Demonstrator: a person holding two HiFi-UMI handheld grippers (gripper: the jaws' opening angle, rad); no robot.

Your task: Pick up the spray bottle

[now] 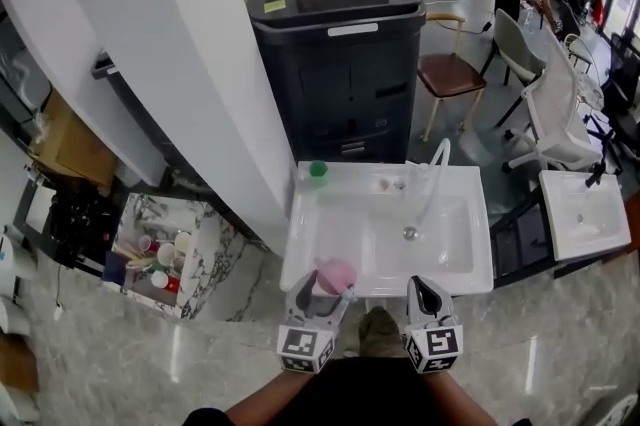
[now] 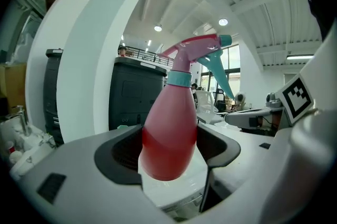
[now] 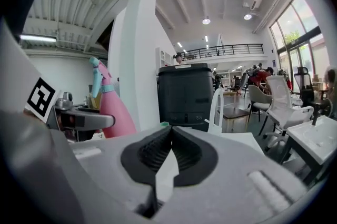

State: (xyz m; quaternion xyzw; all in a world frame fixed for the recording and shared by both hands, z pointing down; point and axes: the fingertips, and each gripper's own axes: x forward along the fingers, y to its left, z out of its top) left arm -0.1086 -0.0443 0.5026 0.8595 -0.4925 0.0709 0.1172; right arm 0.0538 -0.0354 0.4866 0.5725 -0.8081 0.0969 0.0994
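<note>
The left gripper (image 2: 167, 150) has its 2 jaws closed on the lower body of the spray bottle (image 2: 169, 128), one dark pad pressing each side. The pads cover the flanks where they press, while the rounded bottom shows below them. The bottle stands upright with its long axis vertical, the top leaning slightly right. Above the teal collar the pink head points its teal nozzle to the right, and the teal trigger hangs beneath it.

In the head view the bottle is only a pink shape at the near left corner of the white sink (image 1: 470, 244). It seems to hang just above the basin, though contact is hard to judge. In the right gripper view the left gripper's body cuts off the bottle's lower part.

The right gripper (image 3: 170, 133) sits just to the right, its jaws meeting at the tips with nothing between them. A white faucet (image 1: 436, 169) rises at the sink's far right, and a black cabinet (image 1: 340, 64) stands beyond.
</note>
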